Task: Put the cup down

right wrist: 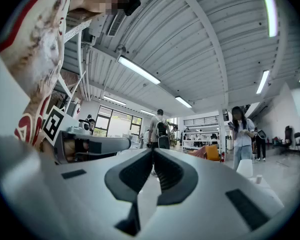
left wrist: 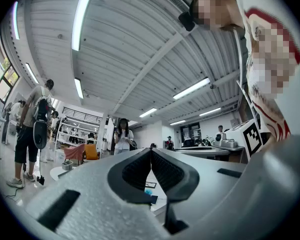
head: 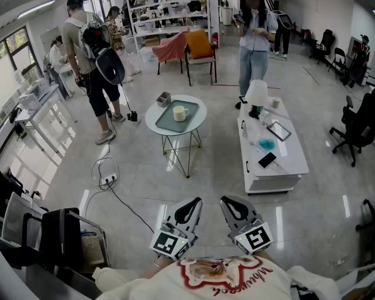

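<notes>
A cream cup [head: 180, 112] stands upright on a grey-green tray [head: 165, 123] on a small round white table [head: 199, 112], far ahead of me in the head view. Both grippers are held low, close to my chest, well short of that table. My left gripper [head: 197, 201] [left wrist: 150, 151] has its jaws pressed together with nothing between them. My right gripper [head: 224, 200] [right wrist: 153, 151] is likewise shut and empty. Neither touches the cup. In the two gripper views I cannot make out the cup.
A small grey box [head: 163, 98] sits on the round table. A long white low table [head: 287, 167] with a lamp [head: 257, 95], a tablet and a phone stands to the right. Two people [head: 97, 61] [head: 255, 36] stand beyond. A power strip and cable [head: 109, 180] lie on the floor.
</notes>
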Tool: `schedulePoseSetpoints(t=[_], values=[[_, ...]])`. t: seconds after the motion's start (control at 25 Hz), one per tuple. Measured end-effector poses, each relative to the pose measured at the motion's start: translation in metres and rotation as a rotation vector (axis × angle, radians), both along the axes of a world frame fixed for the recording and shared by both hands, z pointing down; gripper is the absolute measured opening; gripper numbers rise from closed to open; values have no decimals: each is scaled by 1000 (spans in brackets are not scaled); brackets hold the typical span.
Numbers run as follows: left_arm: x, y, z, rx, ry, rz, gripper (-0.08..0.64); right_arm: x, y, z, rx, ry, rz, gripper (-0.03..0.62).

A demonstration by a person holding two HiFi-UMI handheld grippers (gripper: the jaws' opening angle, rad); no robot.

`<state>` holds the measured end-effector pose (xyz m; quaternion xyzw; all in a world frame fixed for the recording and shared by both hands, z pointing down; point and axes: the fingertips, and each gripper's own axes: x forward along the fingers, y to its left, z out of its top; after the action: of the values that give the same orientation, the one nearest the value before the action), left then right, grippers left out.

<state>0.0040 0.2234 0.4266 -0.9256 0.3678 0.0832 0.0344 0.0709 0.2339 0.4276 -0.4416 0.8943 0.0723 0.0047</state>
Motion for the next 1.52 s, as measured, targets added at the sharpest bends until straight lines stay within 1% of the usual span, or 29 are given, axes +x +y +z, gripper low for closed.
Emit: schedulePoseSetpoints(t=[0.28,0.64,0.88,1.04,1.12,1.4,1.52], values=[[1,1,-2,0,-6,-1,15,6,0,-6,29,-22,19,35],[7,2,-4,3,-5,2,15,9,2,-6,17,-15,15,35],[13,4,-5,26,-6,2,16,19,0,-9,22,-69,24,35],[19,7,-12,-19,12,8,15,23,-4,-11,19,-104,36,35],[21,8,-13,-25,15,9,15,25,-5,-13,18,-112,41,35],[32,6,-10,-15,20,-6,15,37,-8,-11,32,-105,31,35],[35,6,-6,22,6,-26,15,43,-6,-9,31,-94,19,35]])
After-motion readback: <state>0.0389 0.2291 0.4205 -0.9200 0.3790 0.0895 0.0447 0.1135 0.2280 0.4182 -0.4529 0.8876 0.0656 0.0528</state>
